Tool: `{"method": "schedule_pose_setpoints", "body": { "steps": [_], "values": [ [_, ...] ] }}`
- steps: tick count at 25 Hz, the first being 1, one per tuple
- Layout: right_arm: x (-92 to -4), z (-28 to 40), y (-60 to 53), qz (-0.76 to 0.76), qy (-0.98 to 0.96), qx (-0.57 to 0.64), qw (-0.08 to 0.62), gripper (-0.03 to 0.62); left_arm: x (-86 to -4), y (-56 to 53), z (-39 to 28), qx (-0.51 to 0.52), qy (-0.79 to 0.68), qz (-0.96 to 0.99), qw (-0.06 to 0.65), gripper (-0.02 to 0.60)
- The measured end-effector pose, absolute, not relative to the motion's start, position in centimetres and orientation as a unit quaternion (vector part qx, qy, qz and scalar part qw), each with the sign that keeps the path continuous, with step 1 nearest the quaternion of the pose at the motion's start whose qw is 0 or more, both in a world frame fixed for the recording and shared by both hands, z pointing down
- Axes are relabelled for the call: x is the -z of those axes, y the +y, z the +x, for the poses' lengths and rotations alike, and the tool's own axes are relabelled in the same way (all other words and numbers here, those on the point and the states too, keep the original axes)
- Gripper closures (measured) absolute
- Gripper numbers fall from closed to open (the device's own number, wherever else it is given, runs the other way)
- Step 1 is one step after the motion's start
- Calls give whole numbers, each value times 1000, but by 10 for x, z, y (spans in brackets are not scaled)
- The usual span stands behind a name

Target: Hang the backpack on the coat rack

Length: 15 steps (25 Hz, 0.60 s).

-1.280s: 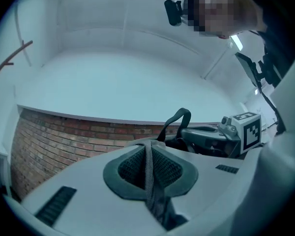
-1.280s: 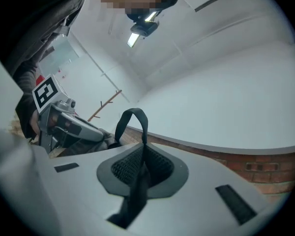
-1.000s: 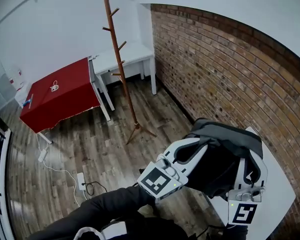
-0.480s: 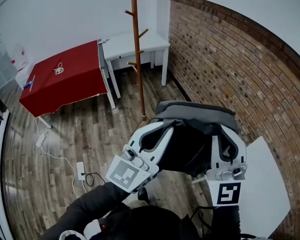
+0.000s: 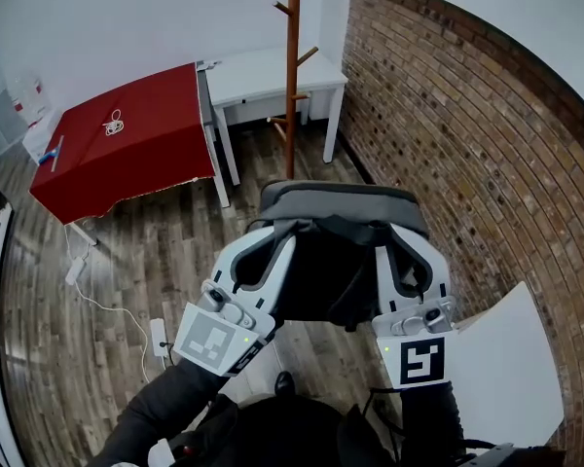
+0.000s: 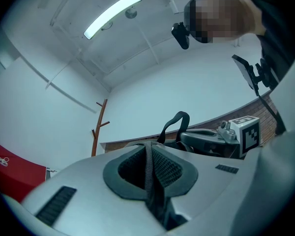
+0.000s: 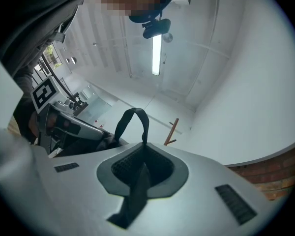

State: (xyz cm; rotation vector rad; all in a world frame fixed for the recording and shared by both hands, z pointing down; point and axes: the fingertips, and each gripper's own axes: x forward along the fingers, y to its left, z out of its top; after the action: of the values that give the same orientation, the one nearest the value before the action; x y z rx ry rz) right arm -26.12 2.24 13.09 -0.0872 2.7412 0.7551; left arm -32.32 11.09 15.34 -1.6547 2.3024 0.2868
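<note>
A grey and black backpack [image 5: 336, 246] hangs in the air in front of me, held by its two shoulder straps. My left gripper [image 5: 280, 249] is shut on a black strap [image 6: 150, 173] that runs between its jaws. My right gripper [image 5: 393, 251] is shut on the other strap [image 7: 139, 181]. The backpack's top handle loop [image 7: 132, 124] stands up between the two grippers. The wooden coat rack [image 5: 292, 66] rises straight beyond the backpack, by the corner of the brick wall. Its pegs also show far off in the left gripper view [image 6: 98, 127] and the right gripper view [image 7: 172, 132].
A table under a red cloth [image 5: 127, 149] and a white desk [image 5: 273, 71] stand to the left of the rack. The brick wall [image 5: 467, 144] runs along the right. A white tabletop [image 5: 511, 358] is at the lower right. A power strip with cables [image 5: 159, 339] lies on the wooden floor.
Both grippers and the backpack have swung left together, away from the white tabletop. The coat rack, earlier off to the left, now stands directly behind the backpack.
</note>
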Motion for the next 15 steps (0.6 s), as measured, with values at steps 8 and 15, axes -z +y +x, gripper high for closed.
{"method": "schedule_pose_setpoints", "body": {
  "steps": [8,15],
  "values": [
    [-128,-323,41,1,954,-263,145,576,-150,135,-379,-91,812,-556,152,540],
    [-131,-368,43,28,949,-273,153,576,-154,139,-422,-79,826,-532,167,540]
  ]
}}
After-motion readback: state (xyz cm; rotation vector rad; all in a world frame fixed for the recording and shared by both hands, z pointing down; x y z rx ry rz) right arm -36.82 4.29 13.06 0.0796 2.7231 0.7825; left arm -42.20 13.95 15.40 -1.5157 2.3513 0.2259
